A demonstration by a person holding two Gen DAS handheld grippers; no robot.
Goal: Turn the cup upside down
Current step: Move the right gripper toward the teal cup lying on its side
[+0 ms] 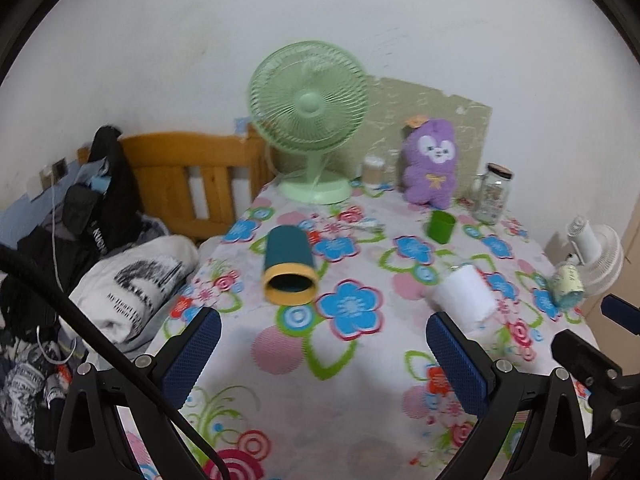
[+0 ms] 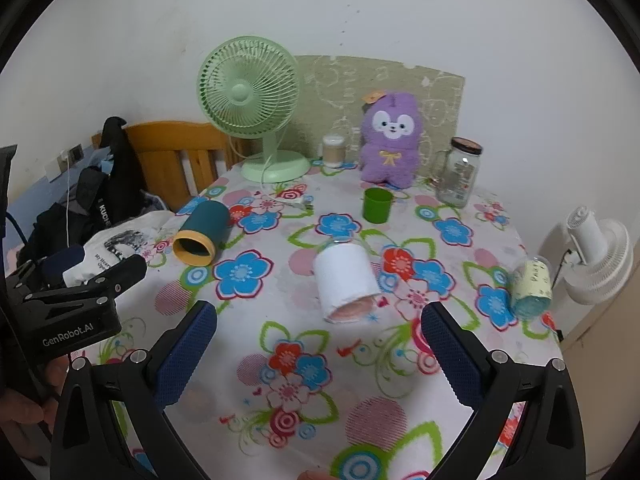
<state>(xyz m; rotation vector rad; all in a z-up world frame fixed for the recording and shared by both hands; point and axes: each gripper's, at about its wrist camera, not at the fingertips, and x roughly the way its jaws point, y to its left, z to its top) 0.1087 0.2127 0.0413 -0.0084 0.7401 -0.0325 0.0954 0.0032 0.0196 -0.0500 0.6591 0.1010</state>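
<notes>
A teal cup with a yellow rim [image 1: 289,266] lies on its side on the flowered tablecloth, mouth toward me; it also shows in the right wrist view [image 2: 202,233]. A white cup [image 2: 345,285] lies on its side mid-table, and shows in the left wrist view [image 1: 466,296]. A pale cup with a blue end [image 2: 531,289] lies on its side at the right edge. A green cup [image 2: 377,205] stands upright farther back. My left gripper [image 1: 324,344] is open and empty, short of the teal cup. My right gripper [image 2: 320,340] is open and empty, just short of the white cup.
At the table's back stand a green fan [image 2: 256,112], a purple plush toy [image 2: 390,140], a glass jar [image 2: 460,172] and a small container [image 2: 334,150]. A bed with clothes [image 1: 100,240] lies left. A white fan [image 2: 600,260] stands off the right edge.
</notes>
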